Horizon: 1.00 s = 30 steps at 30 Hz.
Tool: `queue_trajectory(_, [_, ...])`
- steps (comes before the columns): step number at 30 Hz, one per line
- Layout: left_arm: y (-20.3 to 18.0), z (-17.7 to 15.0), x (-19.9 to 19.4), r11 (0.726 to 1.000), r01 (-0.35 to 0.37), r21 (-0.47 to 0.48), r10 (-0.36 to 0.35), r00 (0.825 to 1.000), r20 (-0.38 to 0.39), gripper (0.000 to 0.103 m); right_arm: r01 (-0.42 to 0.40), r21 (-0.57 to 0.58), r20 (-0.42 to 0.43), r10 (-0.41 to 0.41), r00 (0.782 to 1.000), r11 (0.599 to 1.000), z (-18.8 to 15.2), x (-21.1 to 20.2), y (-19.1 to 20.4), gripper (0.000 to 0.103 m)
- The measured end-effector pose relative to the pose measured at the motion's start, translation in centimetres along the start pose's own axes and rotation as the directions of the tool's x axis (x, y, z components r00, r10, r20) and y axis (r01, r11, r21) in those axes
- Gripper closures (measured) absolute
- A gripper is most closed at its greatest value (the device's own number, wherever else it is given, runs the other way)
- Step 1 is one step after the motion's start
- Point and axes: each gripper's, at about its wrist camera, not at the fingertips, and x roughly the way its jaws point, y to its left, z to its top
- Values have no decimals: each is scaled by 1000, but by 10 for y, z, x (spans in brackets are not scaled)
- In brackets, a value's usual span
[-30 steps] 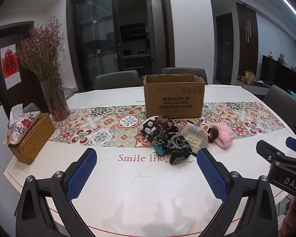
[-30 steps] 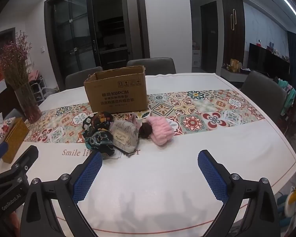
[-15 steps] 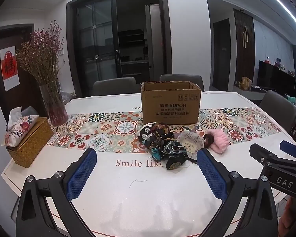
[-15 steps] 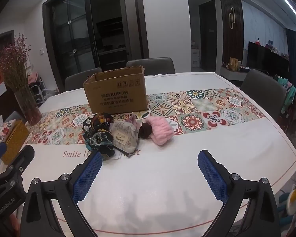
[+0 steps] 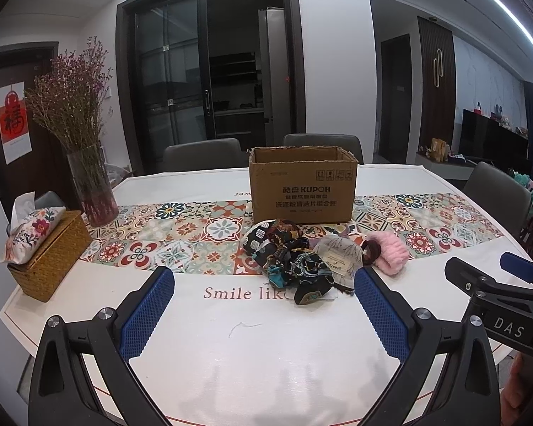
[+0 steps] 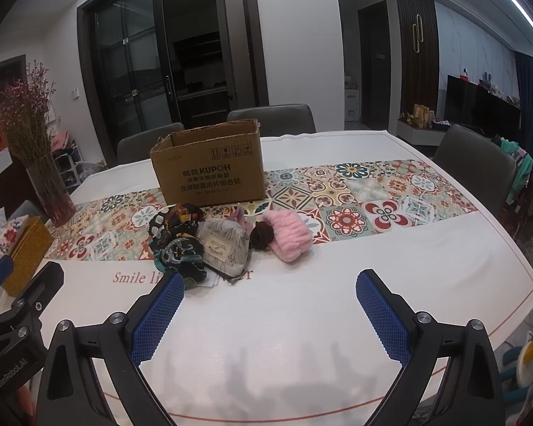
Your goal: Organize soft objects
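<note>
1. We hold the left hand-held gripper (image 5: pixel 263 305) above the near edge of the desk (image 5: pixel 266 355), its blue-padded jaws spread wide apart and holding nothing.
2. We hold the right hand-held gripper (image 6: pixel 270 310) likewise over the desk, jaws wide apart and holding nothing; it also shows at the right edge of the left wrist view (image 5: pixel 494 284).
3. Beyond both grippers lies a pile of soft objects (image 5: pixel 323 255), resting partly on the patterned table runner (image 5: pixel 181 238) and partly on the white cloth, over the printed words "Smile lik…".
4. The pile comprises dark patterned fabric pieces (image 6: pixel 177 241) at its left, a pale grey pouch (image 6: pixel 225 245) with a label in the middle, and a fluffy pink item (image 6: pixel 289 234) at its right; a dark brown piece (image 6: pixel 261 236) touches the pink item.
5. Just behind the pile stands an open cardboard box (image 6: pixel 209 167) printed "KUPOH"; we cannot tell what it contains.
6. At the desk's left stand a woven tissue box (image 5: pixel 49 259) with a floral-covered tissue pack on top, and a glass vase of dried purple flowers (image 5: pixel 89 184).
</note>
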Motion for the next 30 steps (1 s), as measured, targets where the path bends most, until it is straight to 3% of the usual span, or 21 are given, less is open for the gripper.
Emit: queue_trajectory(30, [-2, -2, 3, 1000, 4, 4, -4, 1000, -8, 0, -2, 2, -1, 2, 1000, 1000, 0, 1, -1, 4])
